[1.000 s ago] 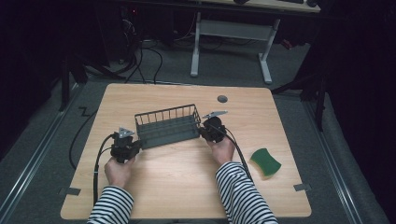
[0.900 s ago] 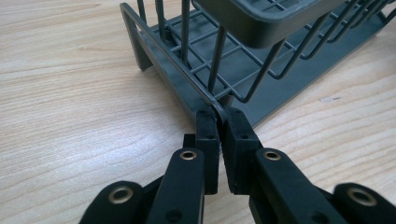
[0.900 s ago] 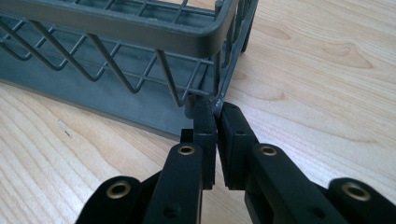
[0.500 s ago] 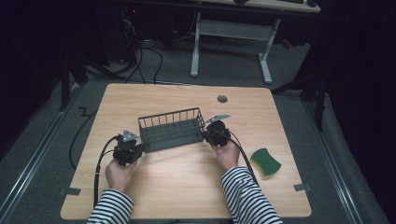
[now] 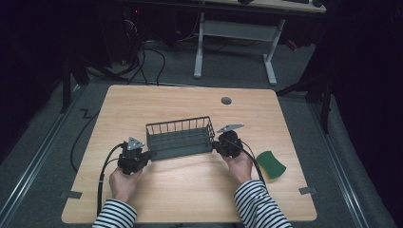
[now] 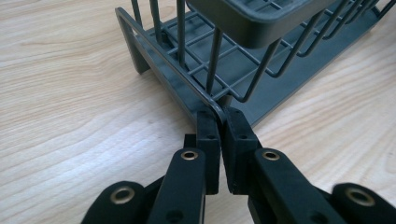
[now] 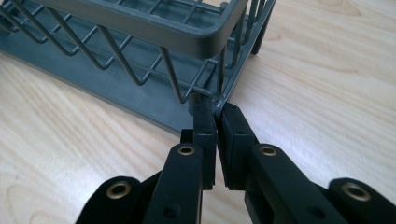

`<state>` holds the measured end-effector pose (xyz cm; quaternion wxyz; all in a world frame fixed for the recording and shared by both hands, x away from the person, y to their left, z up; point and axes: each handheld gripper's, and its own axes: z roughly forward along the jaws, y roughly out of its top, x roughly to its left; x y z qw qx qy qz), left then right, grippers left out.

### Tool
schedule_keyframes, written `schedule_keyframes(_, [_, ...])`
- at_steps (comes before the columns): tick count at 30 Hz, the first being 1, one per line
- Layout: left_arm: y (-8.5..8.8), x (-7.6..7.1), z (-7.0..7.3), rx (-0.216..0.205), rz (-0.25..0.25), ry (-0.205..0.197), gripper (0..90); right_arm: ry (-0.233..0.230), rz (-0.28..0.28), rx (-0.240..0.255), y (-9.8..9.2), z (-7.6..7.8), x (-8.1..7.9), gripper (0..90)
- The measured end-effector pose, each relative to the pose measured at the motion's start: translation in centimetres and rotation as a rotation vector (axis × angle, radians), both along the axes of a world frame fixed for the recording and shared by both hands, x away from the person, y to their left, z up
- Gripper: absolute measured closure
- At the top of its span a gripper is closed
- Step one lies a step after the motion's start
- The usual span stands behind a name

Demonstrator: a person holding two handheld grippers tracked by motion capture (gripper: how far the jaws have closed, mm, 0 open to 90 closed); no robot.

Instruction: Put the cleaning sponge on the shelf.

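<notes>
Sliding toward the person's right, the grey wire basket (image 5: 179, 138) now sits mid-counter (image 5: 190, 190). Left hand-held gripper (image 6: 218, 122) and right hand-held gripper (image 7: 212, 109) each pinch a bottom corner (tight). Green sponge (image 5: 271, 164) waits nearby; I think moving isn't finished.

The tabletop (image 5: 142, 109) is pale wood with a visible grain and rounded corners, and a small round grey cap (image 5: 226, 100) sits in it toward twelve o'clock. Around it lies grey carpet (image 5: 304, 85), with a pale rail (image 5: 33, 161) running along the floor at nine o'clock. Beyond, at twelve o'clock, stands a white-legged desk (image 5: 237, 33), and black cables (image 5: 142, 61) trail over the carpet at eleven. The room beyond is dark (light falls mainly on the tabletop), and both far sides fade into shadow.
</notes>
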<state>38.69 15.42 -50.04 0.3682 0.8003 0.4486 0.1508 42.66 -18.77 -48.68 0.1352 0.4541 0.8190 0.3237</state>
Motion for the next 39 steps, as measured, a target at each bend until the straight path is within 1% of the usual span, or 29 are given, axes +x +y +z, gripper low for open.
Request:
schedule_keyframes(3, [-0.4, -0.3, 0.0, -0.01, -0.012, -0.003, 86.2, -0.001, -0.003, -0.003, -0.6, 0.2, -0.7, 86.6])
schedule_keyframes(4, [-0.5, -0.4, 0.0, -0.013, -0.016, -0.003, 86.2, 0.006, -0.007, 0.006, -1.1, 0.2, -1.1, 86.6])
schedule_keyframes(6, [-1.0, -0.7, 0.0, -0.019, -0.033, -0.004, 86.2, 0.008, -0.006, 0.012, -1.4, 0.2, -1.4, 86.5])
schedule_keyframes(7, [-1.1, -0.8, 0.0, -0.024, -0.038, -0.002, 85.9, 0.01, -0.013, 0.023, -2.0, 0.2, -2.0, 86.5])
schedule_keyframes(9, [-1.4, -1.1, -0.1, -0.029, -0.055, 0.001, 85.8, 0.008, -0.012, 0.023, -2.2, 0.1, -2.2, 86.4])
schedule_keyframes(10, [-1.5, -1.2, -0.1, -0.027, -0.063, -0.003, 85.7, 0.014, -0.012, 0.021, -2.5, 0.1, -2.4, 86.4])
schedule_keyframes(12, [-1.8, -1.4, 0.0, -0.034, -0.068, -0.004, 85.8, 0.02, -0.017, 0.021, -2.8, 0.3, -2.9, 86.5])
schedule_keyframes(13, [-1.9, -1.6, 0.0, -0.036, -0.072, -0.006, 85.8, 0.013, -0.01, 0.015, -3.0, 0.3, -3.0, 86.5])
schedule_keyframes(14, [-2.0, -1.6, 0.0, -0.041, -0.074, -0.008, 85.9, 0.008, -0.011, 0.018, -3.3, 0.4, -3.3, 86.5])
schedule_keyframes(16, [-2.1, -1.8, 0.1, -0.05, -0.082, -0.003, 85.8, 0.012, -0.013, 0.027, -3.5, 0.4, -3.6, 86.4])
schedule_keyframes(17, [-2.2, -1.9, 0.0, -0.05, -0.084, 0.0, 85.5, 0.028, -0.023, 0.041, -3.9, 0.3, -4.1, 86.2])
schedule_keyframes(19, [-2.7, -2.1, -0.1, -0.041, -0.095, -0.005, 85.5, 0.022, -0.021, 0.039, -4.1, 0.3, -4.2, 86.2])
schedule_keyframes(20, [-2.7, -2.1, -0.1, -0.038, -0.1, -0.006, 85.5, 0.025, -0.026, 0.03, -4.3, 0.3, -4.7, 86.2])
schedule_keyframes(22, [-3.0, -2.3, -0.2, -0.037, -0.11, -0.01, 85.5, 0.027, -0.028, 0.029, -4.5, 0.2, -5.0, 86.2])
schedule_keyframes(24, [-3.2, -2.7, -0.4, -0.042, -0.112, -0.025, 85.6, 0.03, -0.03, 0.032, -4.9, 0.2, -5.3, 86.2])
schedule_keyframes(25, [-3.3, -2.8, -0.5, -0.041, -0.111, -0.027, 85.6, 0.027, -0.028, 0.033, -5.0, 0.2, -5.4, 86.1])
schedule_keyframes(26, [-3.3, -3.0, -0.5, -0.041, -0.111, -0.023, 85.6, 0.035, -0.034, 0.039, -5.1, 0.1, -5.5, 86.0])
schedule_keyframes(27, [-3.4, -3.1, -0.5, -0.039, -0.113, -0.022, 85.5, 0.033, -0.034, 0.037, -5.1, 0.1, -5.6, 86.0])
schedule_keyframes(29, [-3.5, -3.4, -0.5, -0.023, -0.124, -0.028, 85.5, 0.026, -0.035, 0.026, -5.1, 0.0, -5.9, 86.0])
schedule_keyframes(31, [-3.5, -3.6, -0.5, -0.03, -0.126, -0.029, 85.7, 0.017, -0.029, 0.024, -5.2, -0.1, -6.2, 86.1])
schedule_keyframes(37, [-3.5, -3.8, -0.5, -0.036, -0.124, -0.024, 85.0, 0.019, -0.037, 0.044, -5.4, -0.2, -6.4, 85.6])
schedule_keyframes(39, [-3.4, -3.7, -0.6, -0.043, -0.124, -0.026, 84.5, 0.022, -0.039, 0.058, -5.5, -0.3, -6.4, 82.5])
